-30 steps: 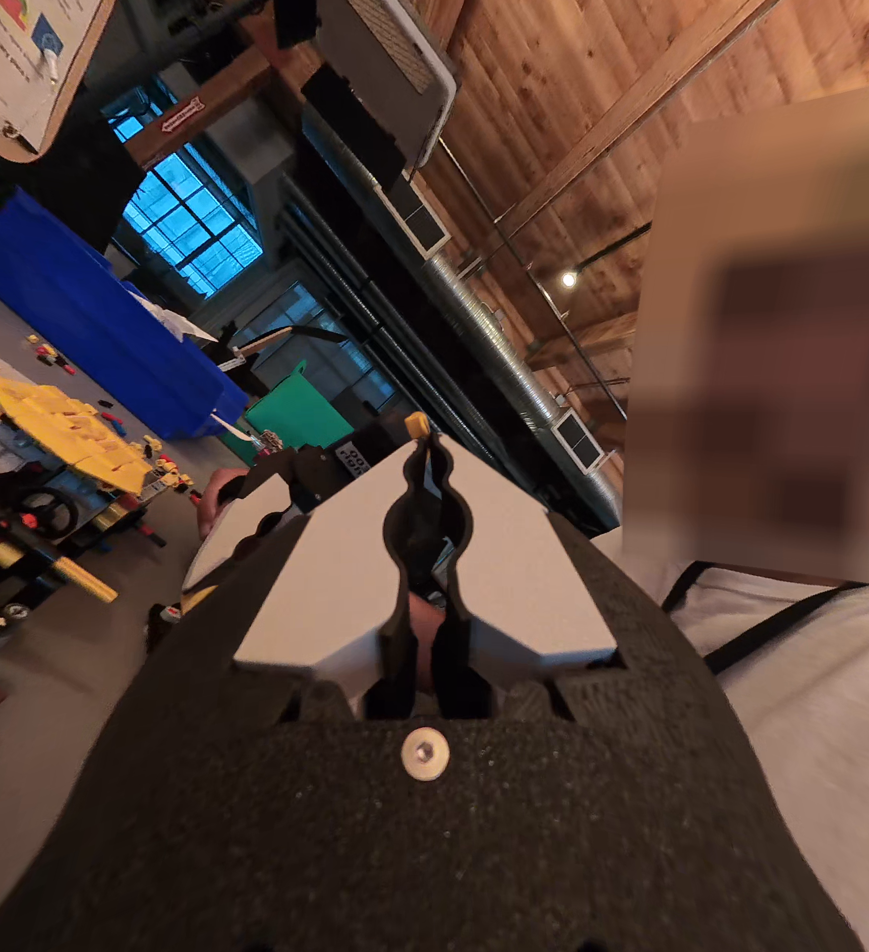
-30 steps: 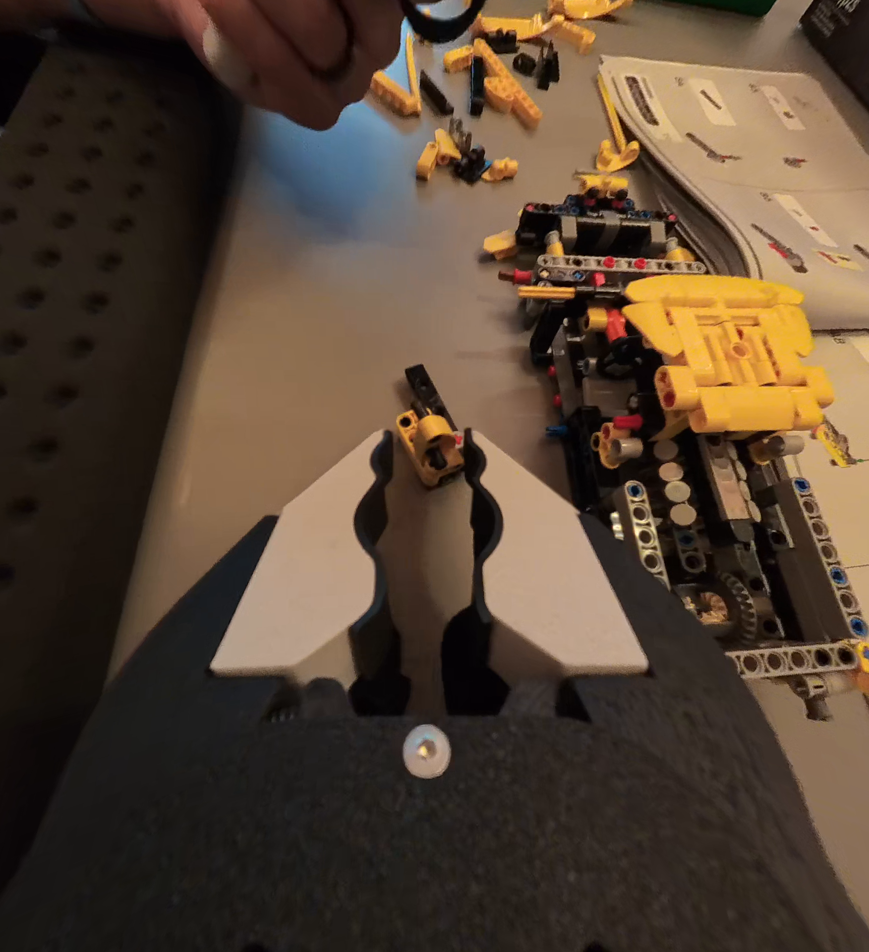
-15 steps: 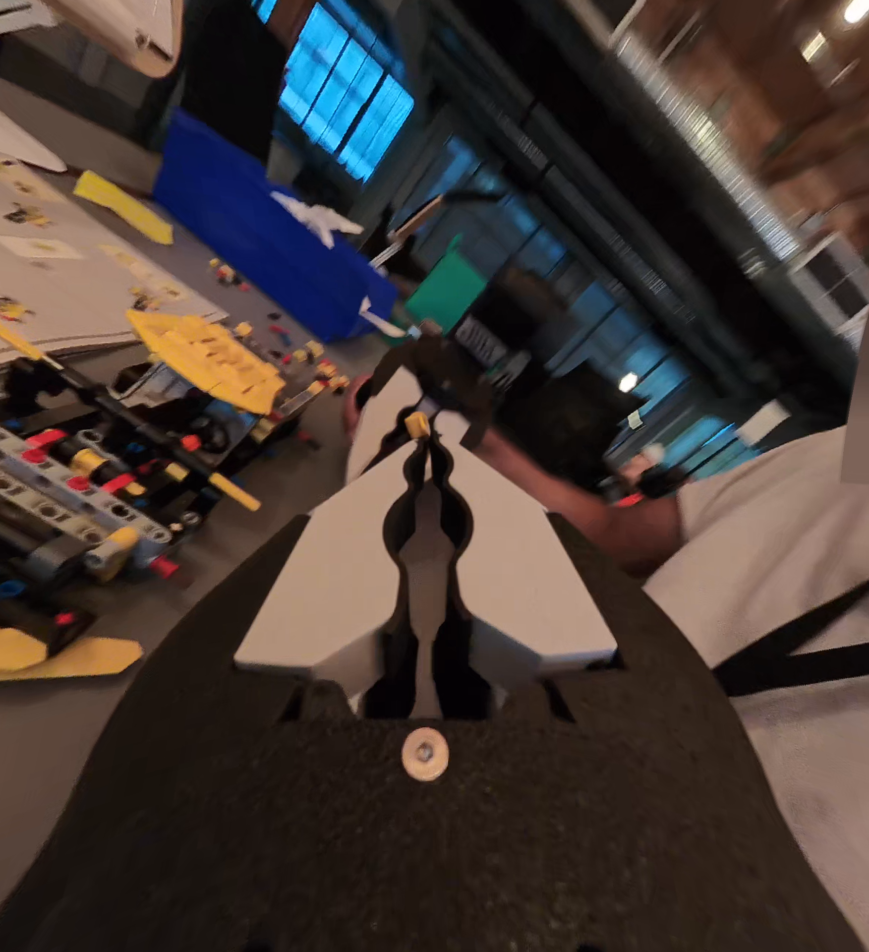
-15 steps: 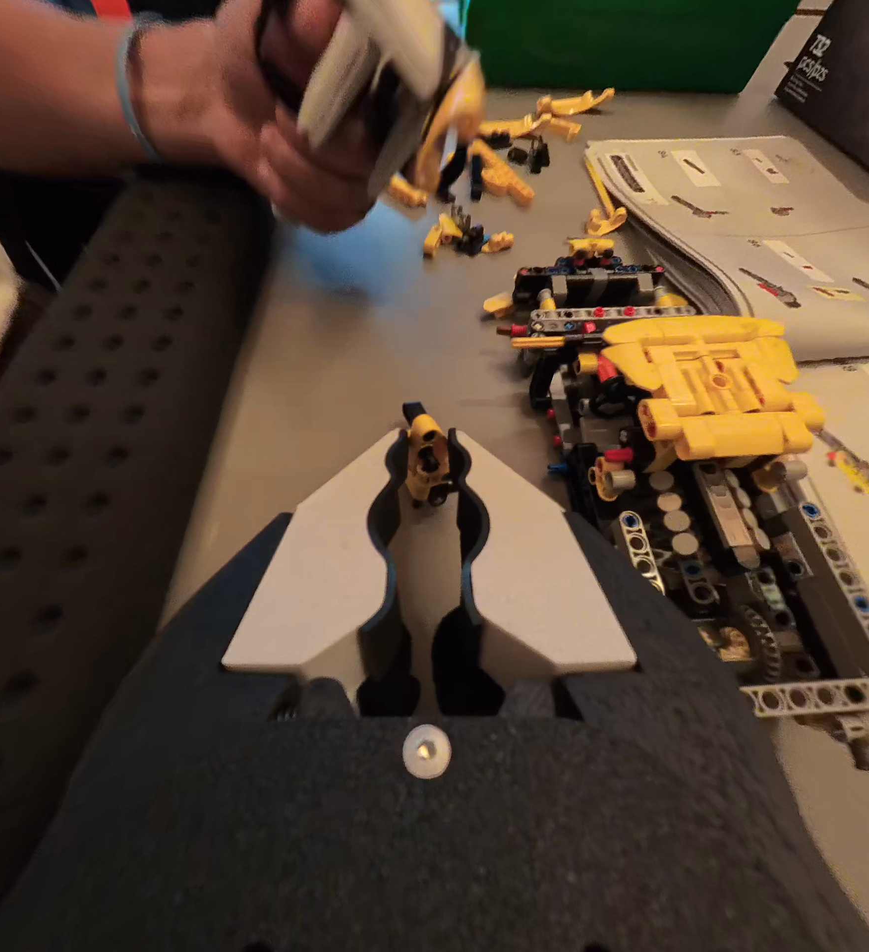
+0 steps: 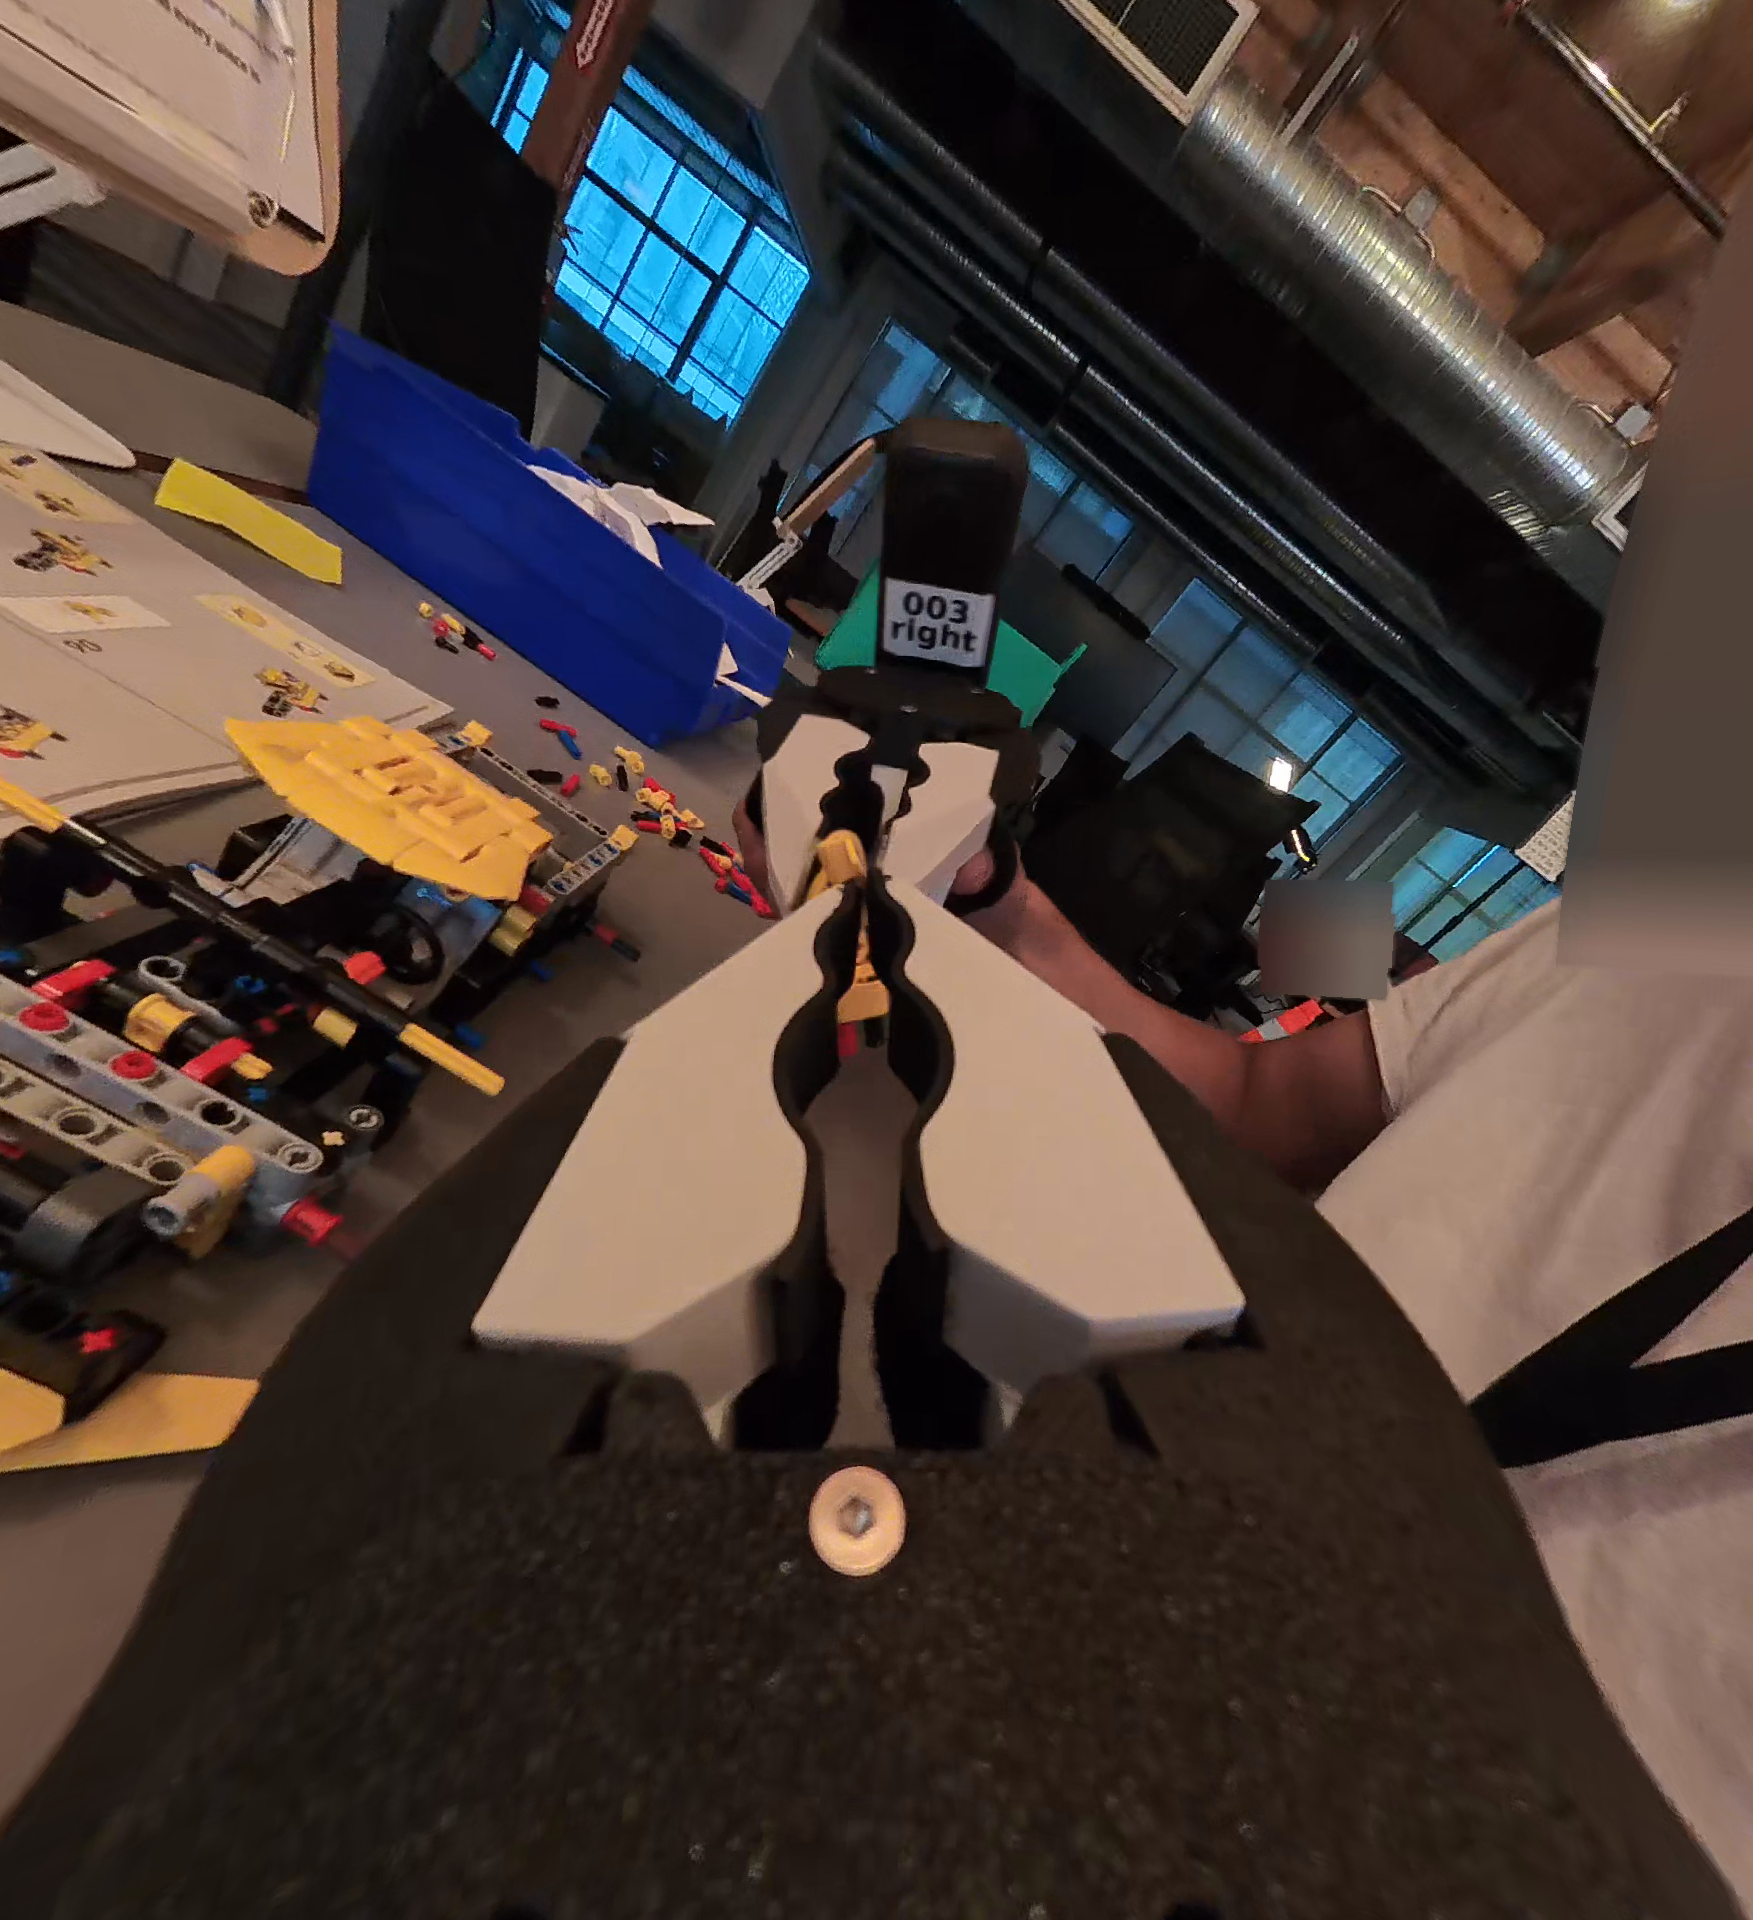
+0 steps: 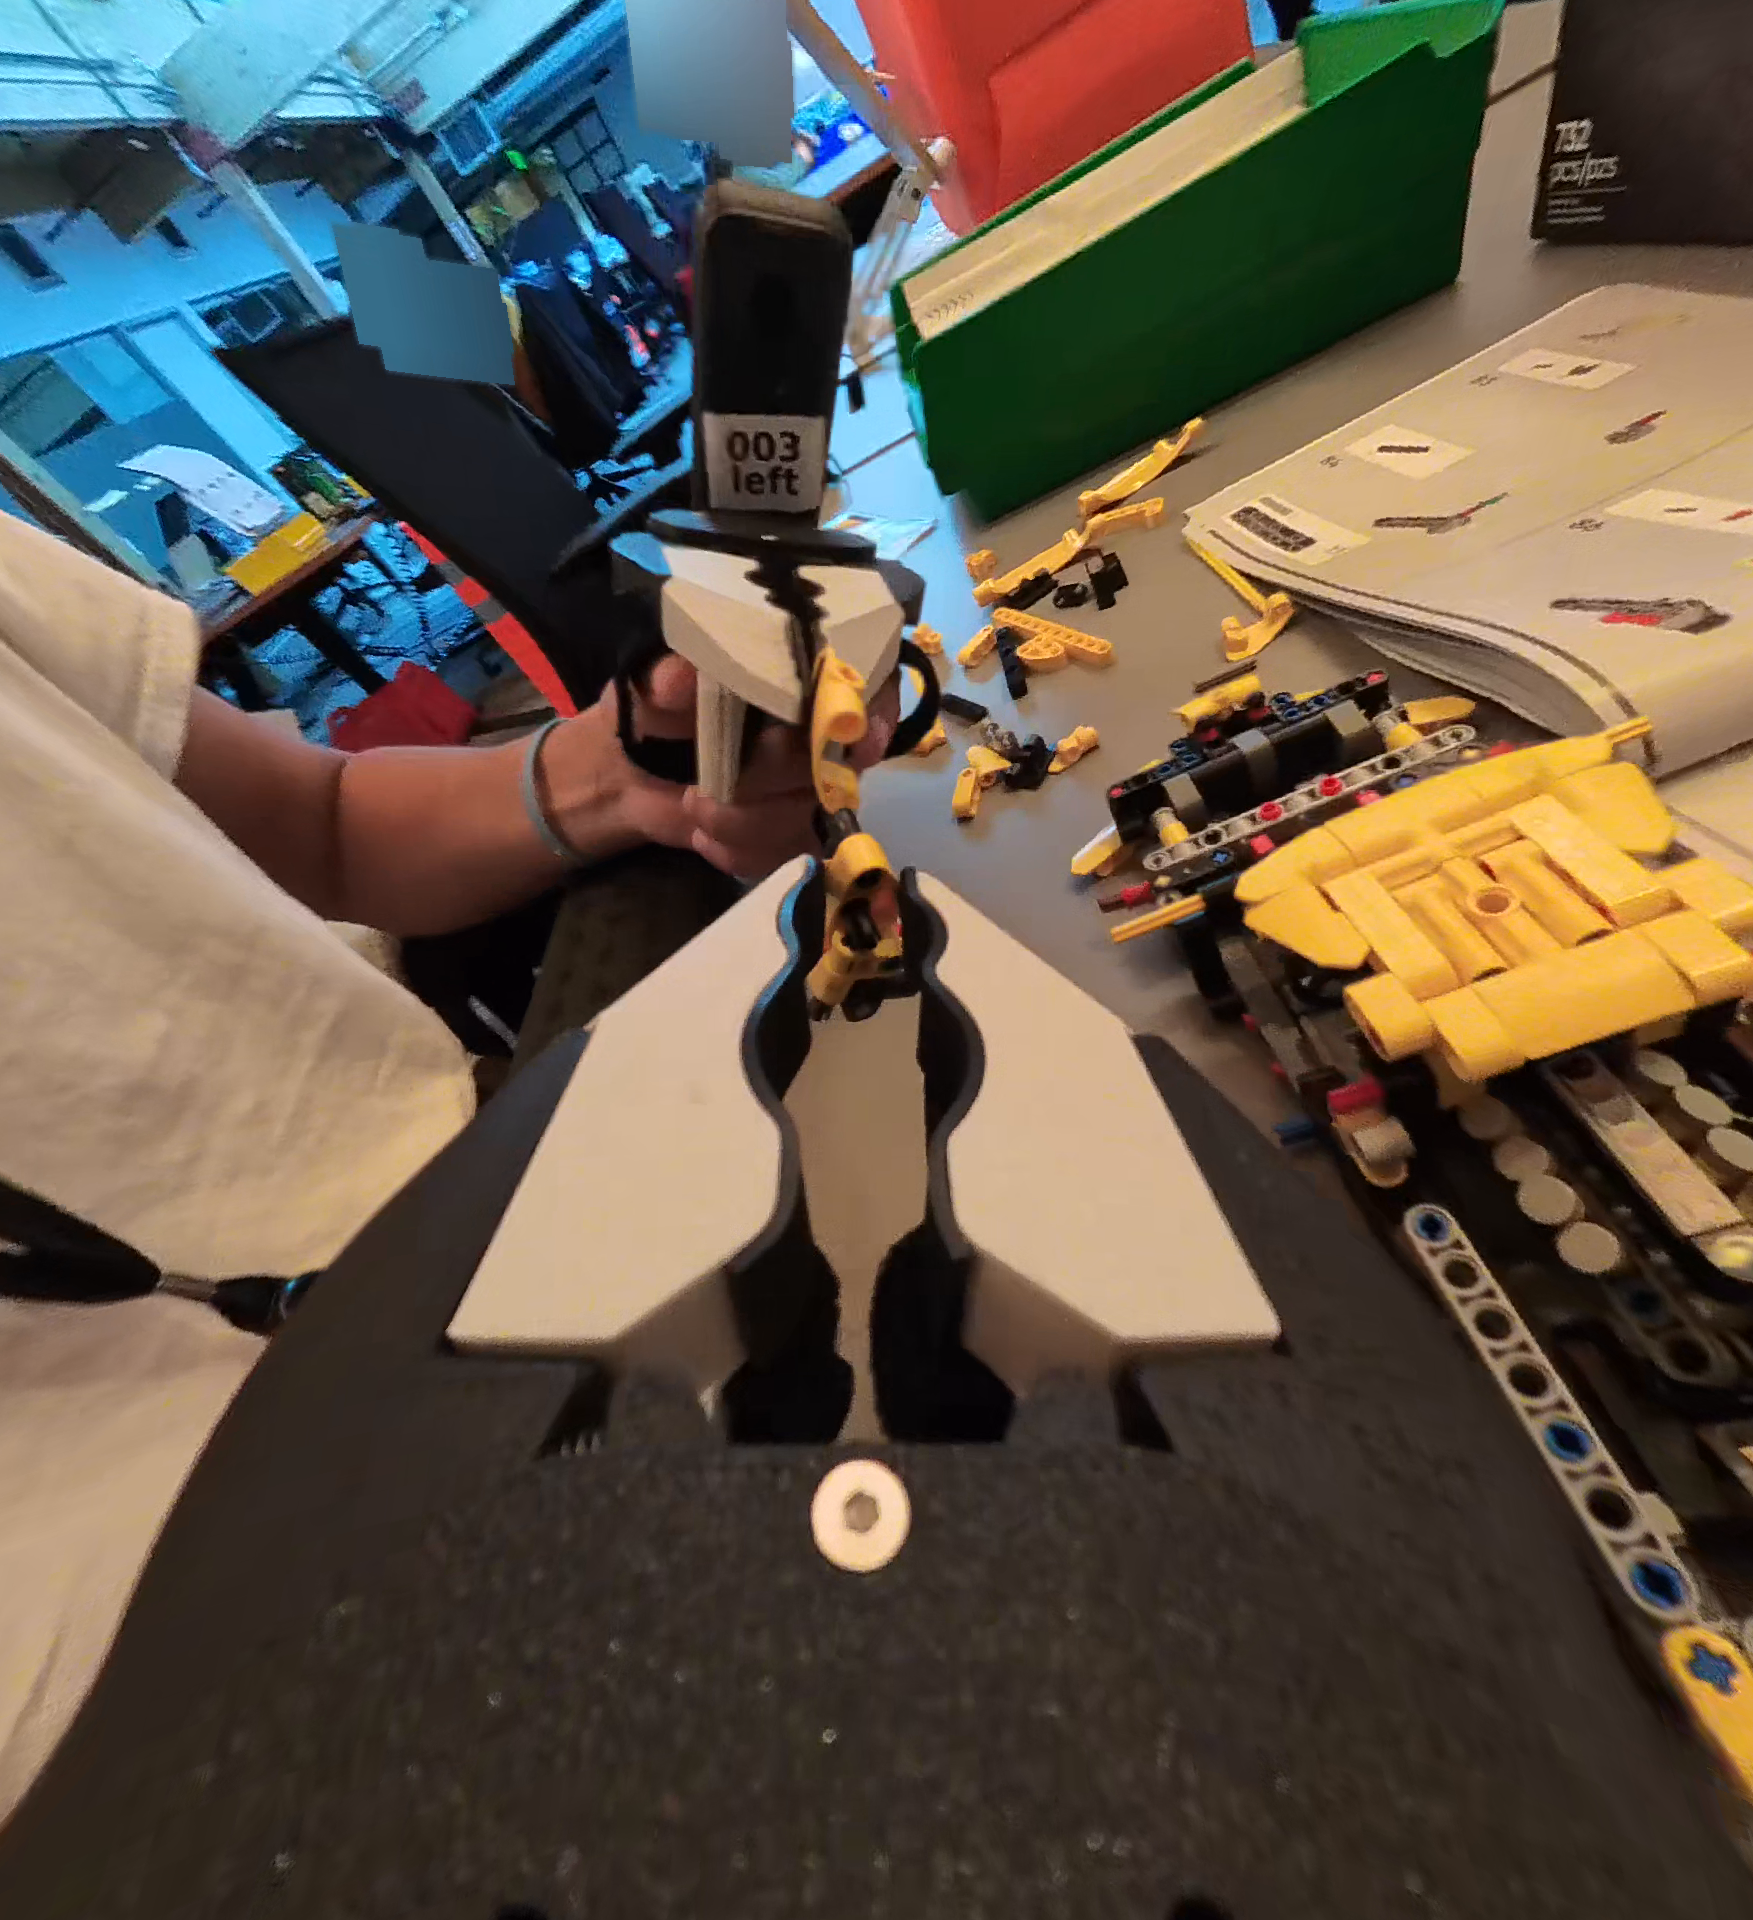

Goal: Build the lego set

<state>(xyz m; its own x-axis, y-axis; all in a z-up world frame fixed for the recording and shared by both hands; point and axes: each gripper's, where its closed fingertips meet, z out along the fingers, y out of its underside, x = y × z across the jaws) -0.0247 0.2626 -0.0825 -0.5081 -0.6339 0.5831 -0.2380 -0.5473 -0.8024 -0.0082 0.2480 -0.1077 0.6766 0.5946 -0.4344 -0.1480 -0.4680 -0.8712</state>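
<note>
— Yellow, both of them; the right gripper [image 6: 856,914] has its fingers closed down on a small yellow-and-black connector [image 6: 856,930], and the left gripper [image 5: 856,914], seen from the right wrist at twelve o'clock, pinches a yellow curved piece [image 6: 836,717] at its tips.

— How do the two pieces lie to each other?

— Tip to tip, nearly touching, raised off the table [image 6: 1017,883]; the curved piece hangs toward six o'clock, its long axis running twelve to six, in line with the connector; whether they have mated I cannot tell.

— So the join turns on that line?

— I judge so; each gripper need only push along it toward the other, neither being nearer.

— And the model?

— The half-built vehicle [image 6: 1495,966] sits on the table at three o'clock, beside an open instruction booklet [image 6: 1537,582]; loose yellow parts [image 6: 1048,634] lie scattered at one o'clock.

— Containers?

— A green bin [image 6: 1194,332] at one o'clock holds flat pale sheets; the blue bin [image 5: 498,561], in the left wrist view at eleven o'clock, holds crumpled white paper.
</note>
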